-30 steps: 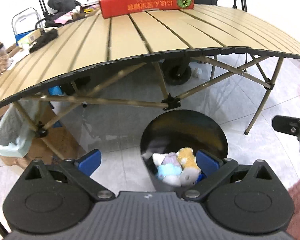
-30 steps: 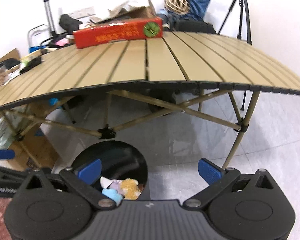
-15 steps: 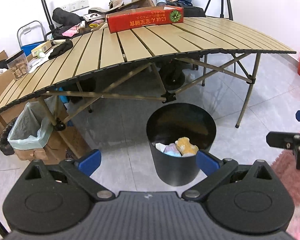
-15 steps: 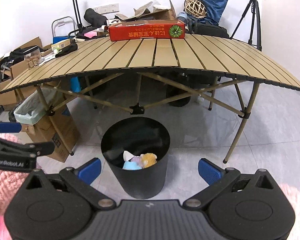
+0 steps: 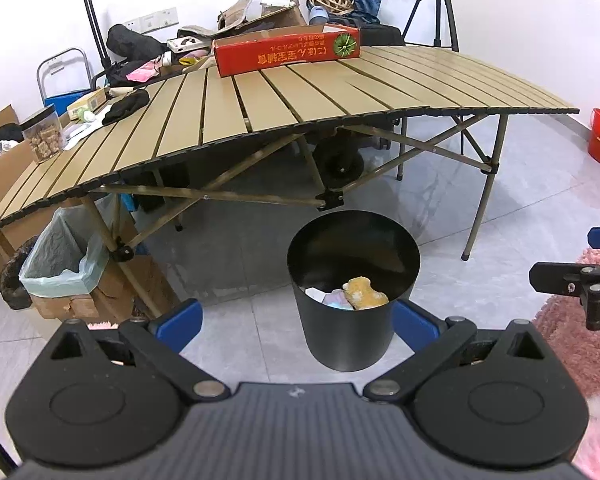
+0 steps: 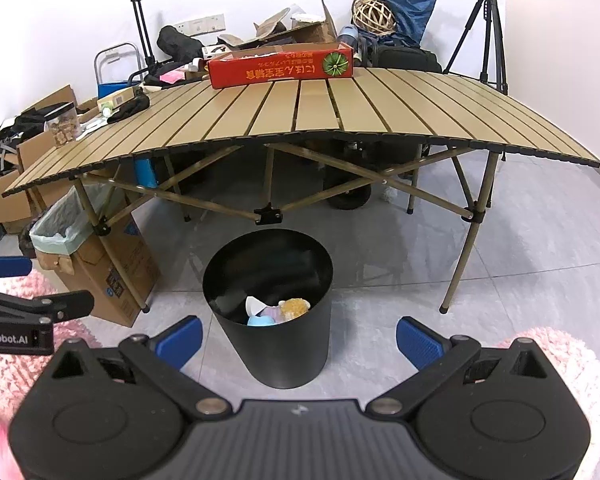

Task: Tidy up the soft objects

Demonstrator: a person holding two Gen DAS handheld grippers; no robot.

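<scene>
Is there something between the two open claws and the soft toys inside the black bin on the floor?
Nothing visible blocks the way. The black bin has no lid, and the soft toys lie low inside it. The left claw and right claw are both open and empty; only bare floor lies around the bin.

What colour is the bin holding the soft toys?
Black; the bin shows best in the right wrist view.
</scene>
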